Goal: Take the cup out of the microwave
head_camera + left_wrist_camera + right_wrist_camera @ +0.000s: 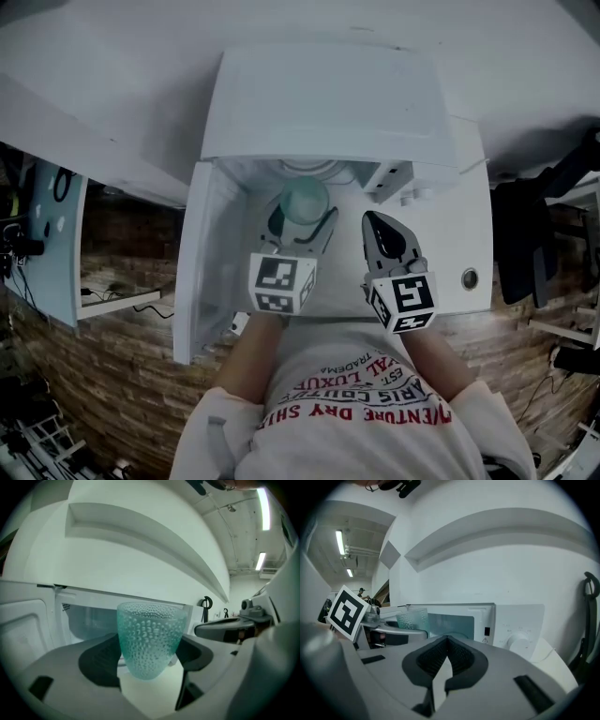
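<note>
left hand-held gripper (300,225) clasps cup (150,637) at mouth of microwave (319,103), door (192,272) leftward.

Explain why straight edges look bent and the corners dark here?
Left gripper view: wide-angle lens bows the wall ledge, corners black, cup sharp, greenish tint. Right gripper view: same bowing, ceiling lights glare upper left. Head view: dim, brick floor curved.

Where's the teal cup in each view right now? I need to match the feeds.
Head view: cup at centre, between the left gripper's jaws, in front of the open microwave.
Left gripper view: cup dead centre, gripped between the pads.
Right gripper view: cup small, left of centre.
Shared landmark: the white microwave behind the cup.
</note>
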